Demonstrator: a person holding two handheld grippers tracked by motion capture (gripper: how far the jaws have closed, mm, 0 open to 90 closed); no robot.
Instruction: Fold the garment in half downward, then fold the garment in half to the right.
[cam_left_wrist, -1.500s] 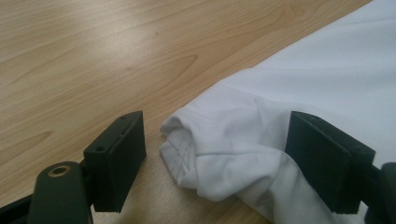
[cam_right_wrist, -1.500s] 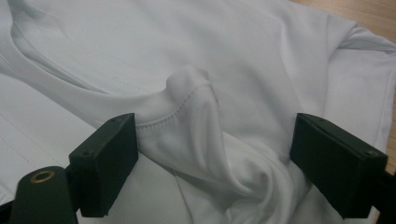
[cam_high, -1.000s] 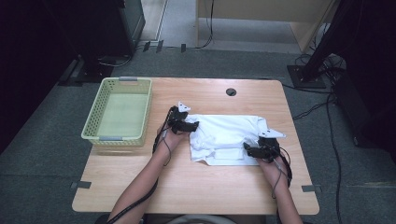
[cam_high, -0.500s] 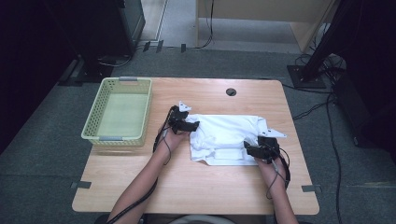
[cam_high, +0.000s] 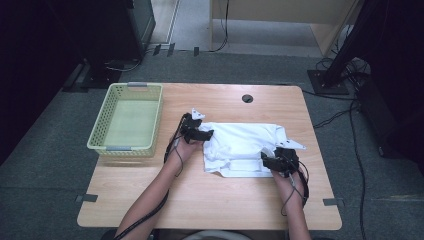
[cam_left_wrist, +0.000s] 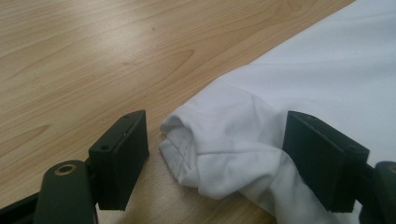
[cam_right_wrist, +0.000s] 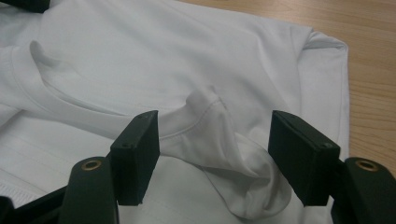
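Centrally, the white shirt (cam_high: 243, 148) lay folded on the wooden table (cam_high: 210, 200). Left gripper (cam_left_wrist: 215, 154) straddled its bunched sleeve, jaws apart. Right gripper (cam_right_wrist: 212, 156), jaws just narrowed, straddled a raised fold, pads not touching. Nearby stood the green basket (cam_high: 127, 120).

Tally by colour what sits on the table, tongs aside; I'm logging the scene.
White: 1, the folded shirt
Pale green: 1, the basket
Total: 2, both on the wooden table
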